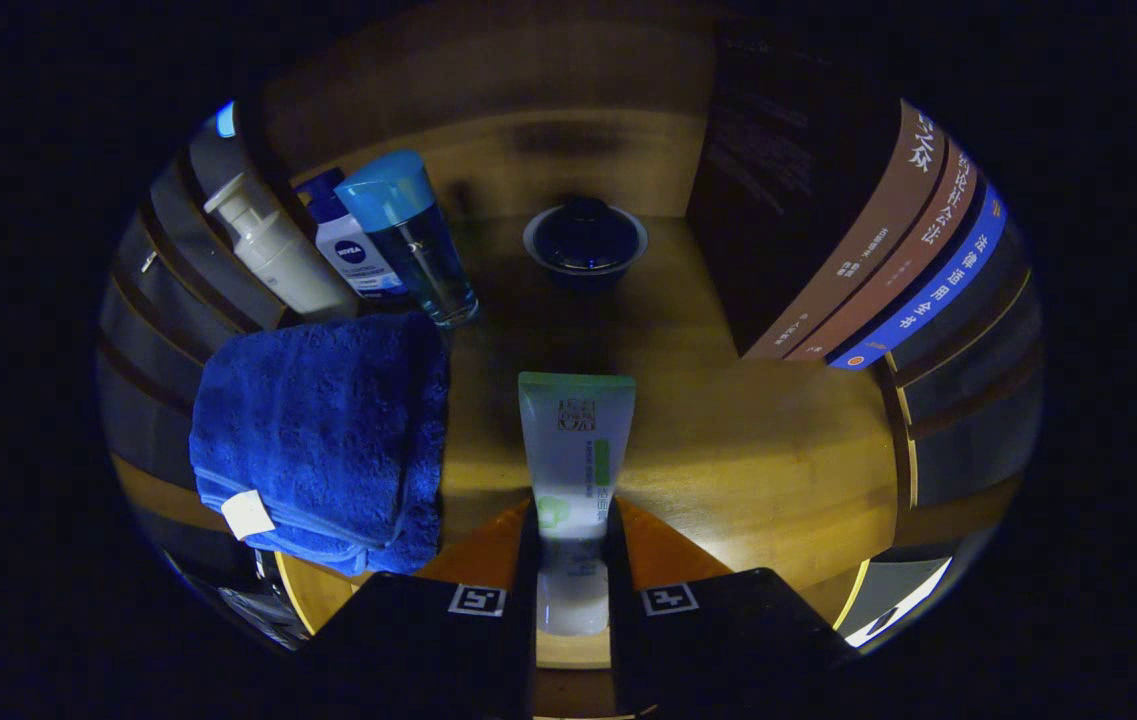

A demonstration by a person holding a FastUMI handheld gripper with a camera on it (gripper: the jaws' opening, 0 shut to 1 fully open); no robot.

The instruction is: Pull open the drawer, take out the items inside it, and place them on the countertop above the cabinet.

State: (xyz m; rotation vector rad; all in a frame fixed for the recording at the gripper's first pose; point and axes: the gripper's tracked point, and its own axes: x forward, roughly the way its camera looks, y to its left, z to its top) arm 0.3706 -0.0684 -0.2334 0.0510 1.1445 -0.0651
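- A white and green tube (576, 450) is held between the two fingers of the gripper (573, 560). Its flat crimped end points away from the gripper, and its cap end sits low down between the fingers.
- The fingers are pulled in close, one on each side of the tube, and both are pressed against it.
- The gripper is pointed forward and down over the wooden countertop (758, 450). The tube is seen over the middle of the wood. Whether it is touching the wood cannot be told.
- A folded blue towel (328, 440) is laid on the wood to the left of the tube, near it but apart.
- Behind the towel, three bottles are stood close together: a white pump bottle (278, 255), a white bottle with a blue cap (353, 250), and a clear bottle with a light blue cap (413, 240).
- A dark bowl with a lid (585, 240) is set further back, beyond the tube and well apart from it.
- Some books (878, 270) are stood on the right, leaning, with their spines turned to the gripper.
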